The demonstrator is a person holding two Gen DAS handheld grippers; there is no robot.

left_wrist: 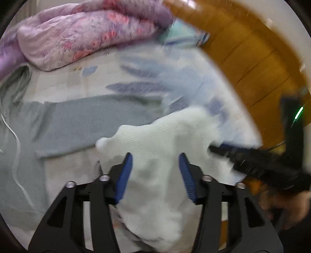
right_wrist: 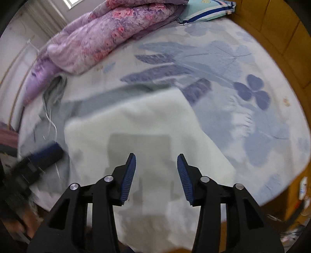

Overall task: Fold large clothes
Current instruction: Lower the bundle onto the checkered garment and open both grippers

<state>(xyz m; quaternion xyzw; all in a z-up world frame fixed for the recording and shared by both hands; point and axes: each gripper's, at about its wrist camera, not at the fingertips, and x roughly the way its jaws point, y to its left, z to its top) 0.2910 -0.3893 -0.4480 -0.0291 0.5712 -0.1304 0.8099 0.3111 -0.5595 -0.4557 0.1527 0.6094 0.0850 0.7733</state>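
- The left gripper (left_wrist: 155,161) has its jaws spread wide; white cloth (left_wrist: 165,155) bulges up between the blue pads (left_wrist: 124,179), but the pads do not pinch it.
- The right gripper (right_wrist: 156,161) is spread just as wide, hanging above the same white cloth (right_wrist: 136,126) with nothing between its fingers.
- In the left view the right gripper (left_wrist: 219,148) shows as a blurred black shape coming in from the right, its tip on the cloth's edge; whether it touches cannot be told.
- In the right view the left gripper (right_wrist: 48,153) is a blurred dark shape at the cloth's left edge.
- The white cloth lies bunched at the near edge of the bed (right_wrist: 252,116), partly over a grey hoodie (left_wrist: 77,120).
- The hoodie lies flat to the left, its white drawstring (left_wrist: 16,155) trailing down its near side.
- The bed sheet carries a blue leaf print.
- At the far side lie a pink-purple floral quilt (right_wrist: 101,37) and, to its right, a teal pillow (right_wrist: 206,11).
- Wooden floor (left_wrist: 252,58) runs beyond the bed's right edge.
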